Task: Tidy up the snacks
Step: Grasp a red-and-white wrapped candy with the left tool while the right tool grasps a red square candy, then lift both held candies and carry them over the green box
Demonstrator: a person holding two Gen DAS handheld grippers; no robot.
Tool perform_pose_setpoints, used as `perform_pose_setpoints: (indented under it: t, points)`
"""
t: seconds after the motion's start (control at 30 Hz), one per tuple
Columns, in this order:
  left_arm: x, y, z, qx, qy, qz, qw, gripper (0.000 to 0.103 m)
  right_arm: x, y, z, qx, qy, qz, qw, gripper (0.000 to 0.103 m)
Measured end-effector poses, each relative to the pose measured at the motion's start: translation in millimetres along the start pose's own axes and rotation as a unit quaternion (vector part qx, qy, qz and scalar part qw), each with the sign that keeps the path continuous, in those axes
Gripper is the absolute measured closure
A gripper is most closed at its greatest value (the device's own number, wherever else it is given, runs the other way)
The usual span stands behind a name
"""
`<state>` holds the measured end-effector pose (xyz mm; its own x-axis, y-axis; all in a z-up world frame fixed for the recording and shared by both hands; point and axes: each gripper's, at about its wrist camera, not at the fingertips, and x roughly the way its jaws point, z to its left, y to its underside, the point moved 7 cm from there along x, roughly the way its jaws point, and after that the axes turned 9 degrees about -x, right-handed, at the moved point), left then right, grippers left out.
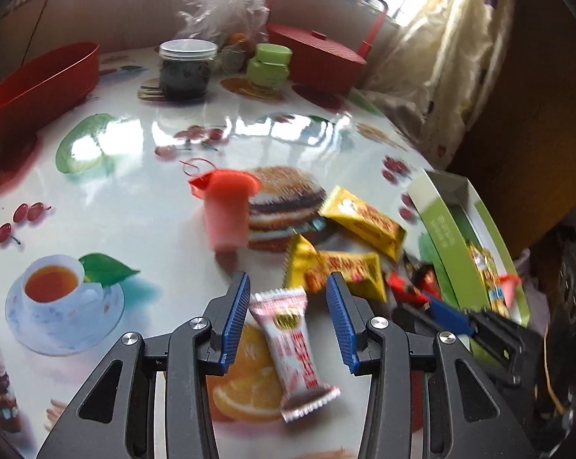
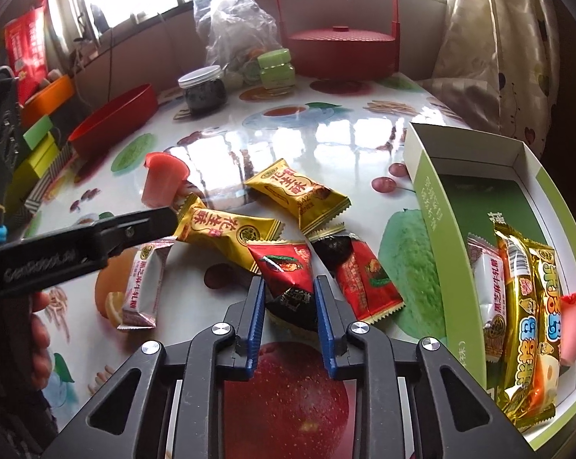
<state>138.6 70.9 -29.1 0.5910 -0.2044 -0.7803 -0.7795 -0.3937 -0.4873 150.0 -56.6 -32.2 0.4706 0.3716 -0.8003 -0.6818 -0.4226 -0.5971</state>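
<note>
Right wrist view: right gripper (image 2: 289, 292) is clamped on the red-and-black snack packet (image 2: 288, 271). Judged step: pick-up; next, lift and carry toward 3 o'clock into the green box (image 2: 437, 206). Left gripper (image 1: 286, 290) stands open astride the pink-white candy (image 1: 293, 348), untouched. Yellow packets (image 2: 299, 191) lie beyond at 12 o'clock; the box wall must be cleared.
</note>
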Motion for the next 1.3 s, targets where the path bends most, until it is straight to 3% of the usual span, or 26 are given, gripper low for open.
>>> perform_pose_setpoints:
  t: [0.2, 0.33, 0.6, 0.8, 0.87, 0.93, 1.3]
  points:
    - [-5.8, 19.7, 1.4, 0.021, -0.037, 0.012, 0.9990, 0.060, -3.8, 4.5, -3.7, 0.007, 0.002, -0.004, 1.000, 0.079]
    - [-3.5, 31.6, -3.7, 0.036, -0.039, 0.021, 0.9984, 0.060, -6.6, 8.1, -4.4, 0.007, 0.004, -0.005, 1.000, 0.079]
    - [-2.3, 31.0, -0.2, 0.059, -0.083, 0.007, 0.9948, 0.060, -13.3, 12.6, -4.9, 0.011, 0.005, -0.010, 1.000, 0.079]
    - [-2.2, 32.6, 0.0, 0.072, -0.091, 0.001, 0.9933, 0.060, -16.8, 13.9, -6.4, 0.015, 0.003, -0.014, 1.000, 0.079]
    - [-2.4, 32.4, 0.3, 0.071, -0.089, -0.001, 0.9935, 0.065, -18.0, 13.9, -6.5, 0.016, 0.003, -0.015, 1.000, 0.079]
    - [-2.5, 32.2, -0.2, 0.071, -0.088, -0.002, 0.9936, 0.076, -18.9, 13.9, -6.3, 0.017, 0.003, -0.016, 1.000, 0.079]
    - [-8.7, 30.9, -2.7, 0.070, -0.080, -0.013, 0.9943, 0.081, -26.5, 14.9, -8.8, 0.020, 0.004, -0.024, 0.999, 0.079]
